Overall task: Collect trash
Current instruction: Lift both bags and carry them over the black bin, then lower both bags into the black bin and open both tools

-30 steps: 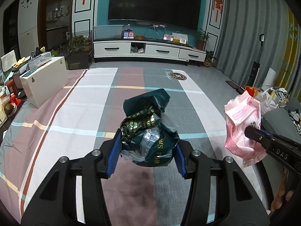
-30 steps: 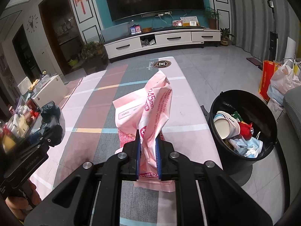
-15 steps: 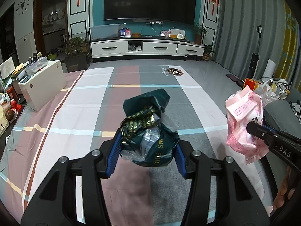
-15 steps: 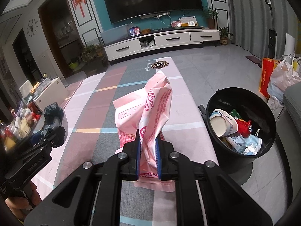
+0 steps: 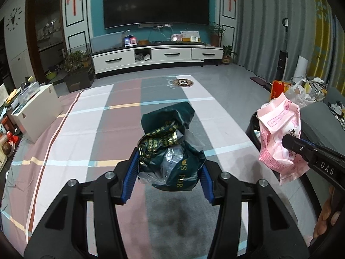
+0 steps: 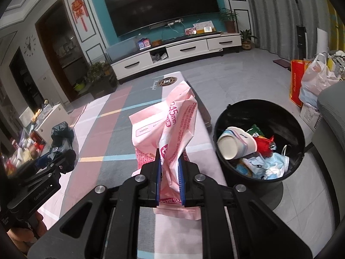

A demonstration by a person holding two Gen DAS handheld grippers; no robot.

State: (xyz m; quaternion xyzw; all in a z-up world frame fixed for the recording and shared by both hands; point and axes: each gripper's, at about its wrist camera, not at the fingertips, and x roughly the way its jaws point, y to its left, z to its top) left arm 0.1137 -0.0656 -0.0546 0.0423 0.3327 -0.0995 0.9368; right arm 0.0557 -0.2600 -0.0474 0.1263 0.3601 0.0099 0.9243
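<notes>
You have carried both loads toward the bin (image 6: 258, 142): over the last second it has slid closer and nearer centre in the right view. That puts the drop close. The bin stands on the floor just beside the table (image 6: 120, 133), already part full with a cup (image 6: 235, 145) and wrappers.

Your right gripper (image 6: 170, 168) is clamped narrow on the pink bag (image 6: 170, 127), near the rim. Your left gripper (image 5: 168, 168) grips the green bag (image 5: 172, 151) over the table, well left of the bin.

Nothing blocks the right drop, but your right gripper sits between the left load and the bin.
</notes>
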